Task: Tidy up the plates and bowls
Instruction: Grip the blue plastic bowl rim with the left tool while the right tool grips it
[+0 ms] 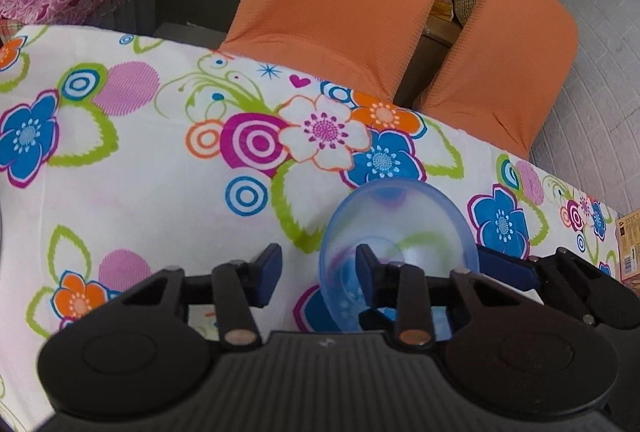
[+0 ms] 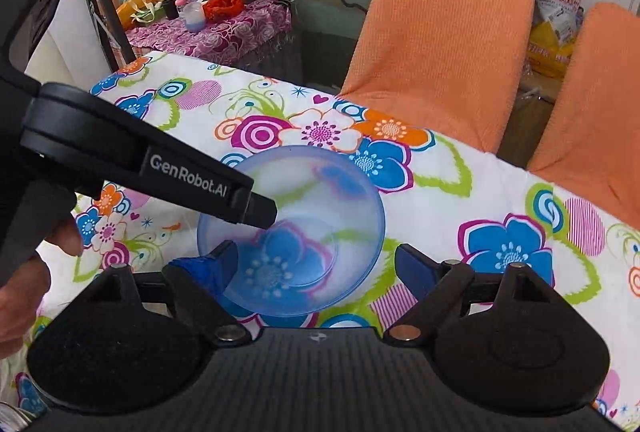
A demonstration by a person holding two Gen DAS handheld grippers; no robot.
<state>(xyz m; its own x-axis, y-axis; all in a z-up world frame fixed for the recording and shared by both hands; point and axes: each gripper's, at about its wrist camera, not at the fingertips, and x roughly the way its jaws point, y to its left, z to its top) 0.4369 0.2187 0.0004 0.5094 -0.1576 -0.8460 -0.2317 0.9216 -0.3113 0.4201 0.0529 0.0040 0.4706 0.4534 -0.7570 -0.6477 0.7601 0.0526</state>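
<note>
Both wrist views close above the floral tablecloth (image 1: 160, 192), facing orange chairs (image 2: 436, 32); sharing the blue bowl (image 2: 304, 216)

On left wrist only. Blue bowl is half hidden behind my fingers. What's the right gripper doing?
Observer: The right gripper is open, with one finger on either side of the blue bowl. I can't tell if it touches.
Operator: Anything in the bowl?
Observer: No. The tablecloth flowers show through its base.
Operator: What's holding the left gripper?
Observer: A hand at the frame's left edge grips its handle.
</note>
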